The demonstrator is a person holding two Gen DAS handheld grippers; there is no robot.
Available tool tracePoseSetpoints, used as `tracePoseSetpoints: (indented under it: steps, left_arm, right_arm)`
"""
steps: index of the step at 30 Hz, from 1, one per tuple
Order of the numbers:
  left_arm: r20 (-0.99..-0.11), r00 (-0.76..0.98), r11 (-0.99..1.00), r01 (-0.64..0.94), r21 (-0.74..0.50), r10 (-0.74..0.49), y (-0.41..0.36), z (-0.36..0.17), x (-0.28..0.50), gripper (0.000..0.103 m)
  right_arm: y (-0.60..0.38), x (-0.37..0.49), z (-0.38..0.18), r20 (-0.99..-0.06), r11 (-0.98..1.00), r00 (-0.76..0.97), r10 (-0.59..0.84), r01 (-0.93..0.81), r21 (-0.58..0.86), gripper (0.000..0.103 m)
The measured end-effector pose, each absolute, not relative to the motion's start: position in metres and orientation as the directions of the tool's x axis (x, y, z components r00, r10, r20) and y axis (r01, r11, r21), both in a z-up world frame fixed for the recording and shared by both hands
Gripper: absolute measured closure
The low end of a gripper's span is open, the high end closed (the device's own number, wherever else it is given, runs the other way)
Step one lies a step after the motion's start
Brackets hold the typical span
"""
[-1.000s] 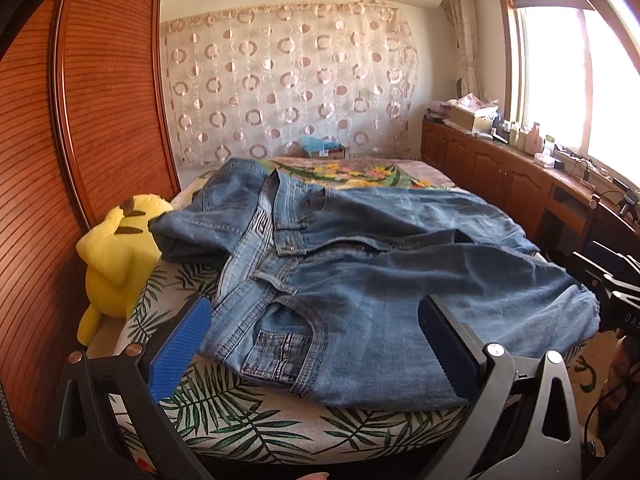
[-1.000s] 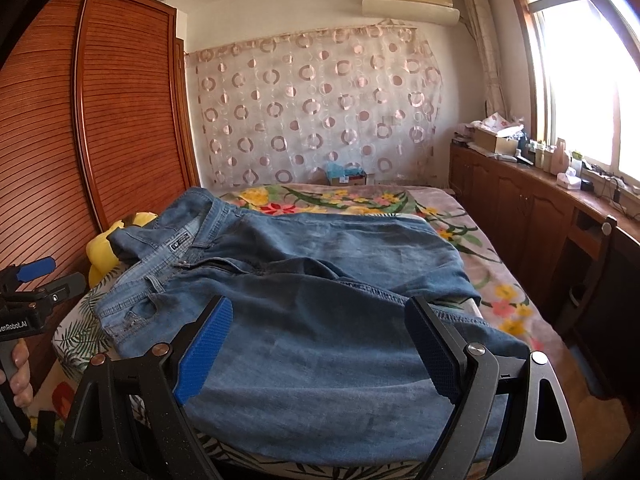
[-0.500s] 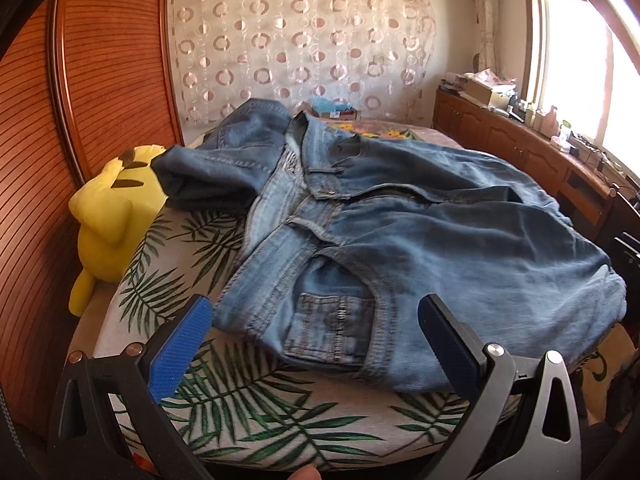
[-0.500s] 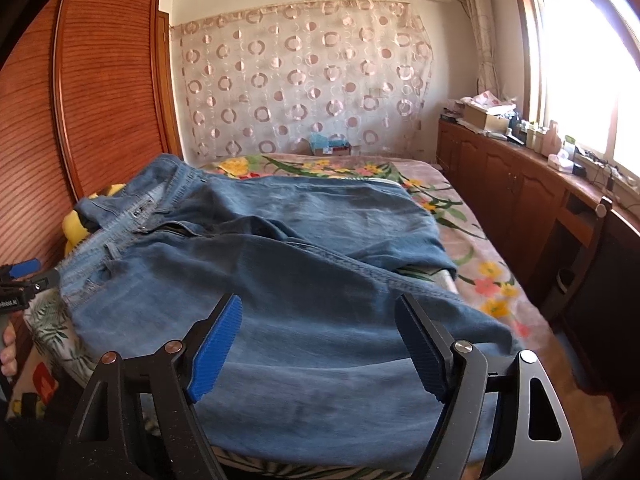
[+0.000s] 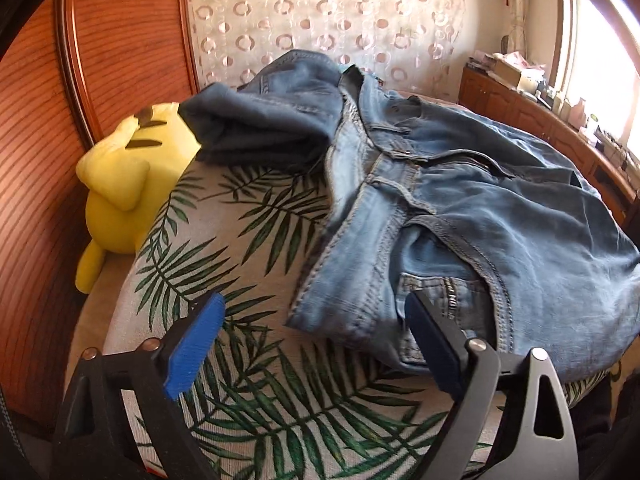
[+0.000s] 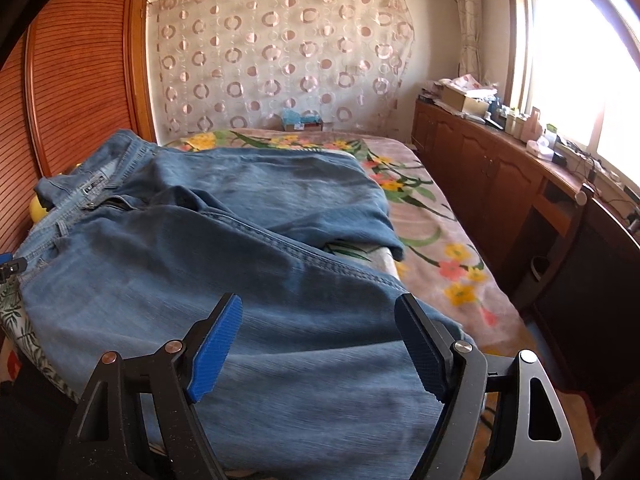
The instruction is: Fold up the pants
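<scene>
- Lying spread across the leaf-print bed cover (image 5: 224,248): faded blue denim pants (image 5: 480,208), waistband toward the yellow plush toy (image 5: 124,184) by the wooden wardrobe.
- Left gripper (image 5: 316,340), black w/ blue pads: jaws closing, wide apart; waistband corner & back pocket sit between the tips, pads not pressing.
- Right gripper (image 6: 320,344): jaws wide, nothing gripped, hovering over a pant leg (image 6: 256,288) near the bed edge.
- Floral blanket (image 6: 432,240) beyond the jeans.

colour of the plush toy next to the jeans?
Yellow, with dark markings on its ears. The plush toy shows best in the left wrist view, beside the jeans.
</scene>
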State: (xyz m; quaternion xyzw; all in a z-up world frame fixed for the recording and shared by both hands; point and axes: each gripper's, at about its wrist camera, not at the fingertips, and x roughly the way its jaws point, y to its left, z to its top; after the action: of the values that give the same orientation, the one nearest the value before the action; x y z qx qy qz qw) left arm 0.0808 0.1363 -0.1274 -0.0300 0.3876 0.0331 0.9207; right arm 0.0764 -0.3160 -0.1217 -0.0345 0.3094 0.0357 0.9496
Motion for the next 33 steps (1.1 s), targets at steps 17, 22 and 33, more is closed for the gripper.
tracePoseSetpoints:
  steps: [17,22,33]
  left_arm:
    - [-0.722,0.691,0.991,-0.069,-0.115,-0.035,0.140,-0.135,0.086,0.047]
    - [-0.720,0.694,0.993,-0.073,-0.093,-0.016,0.137,-0.135,0.086,0.047]
    - [-0.709,0.700,0.991,-0.015,-0.136,-0.087,0.133,-0.128,0.082,0.073]
  right_arm:
    - [-0.322,0.073,-0.110,-0.661,0.997,0.750,-0.020,-0.037,-0.073,0.023]
    - [-0.327,0.078,-0.106,-0.668,0.998,0.744,-0.008,-0.034,-0.049,0.023]
    - [-0.337,0.085,-0.109,-0.700,0.996,0.710,0.074,-0.085,0.019,0.048]
